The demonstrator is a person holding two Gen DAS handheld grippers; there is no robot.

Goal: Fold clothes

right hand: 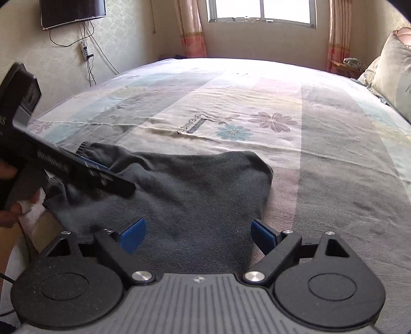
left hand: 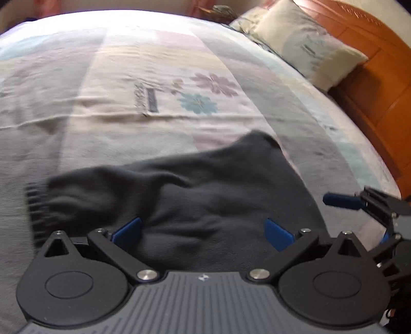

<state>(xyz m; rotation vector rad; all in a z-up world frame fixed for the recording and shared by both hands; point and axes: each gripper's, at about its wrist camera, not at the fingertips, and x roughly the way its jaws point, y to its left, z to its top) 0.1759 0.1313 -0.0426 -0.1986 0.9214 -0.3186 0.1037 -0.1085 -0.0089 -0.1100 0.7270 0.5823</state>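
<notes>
A dark grey garment [left hand: 195, 195] lies rumpled on the bed near its front edge, with a ribbed cuff [left hand: 38, 205] at the left. It also shows in the right wrist view [right hand: 195, 190]. My left gripper [left hand: 203, 231] is open above the garment, blue fingertips apart, holding nothing. My right gripper [right hand: 197, 233] is open above the garment's near part, empty. The right gripper's blue fingers [left hand: 339, 201] show at the right edge of the left wrist view. The left gripper's body [right hand: 64, 161] crosses the left of the right wrist view.
The bed [right hand: 334, 144] has a striped, flower-printed sheet. Pillows [left hand: 308, 43] lie against an orange wooden headboard [left hand: 380, 84] on the right. A wall TV [right hand: 73, 11] with cables and a window [right hand: 262, 11] are beyond the bed.
</notes>
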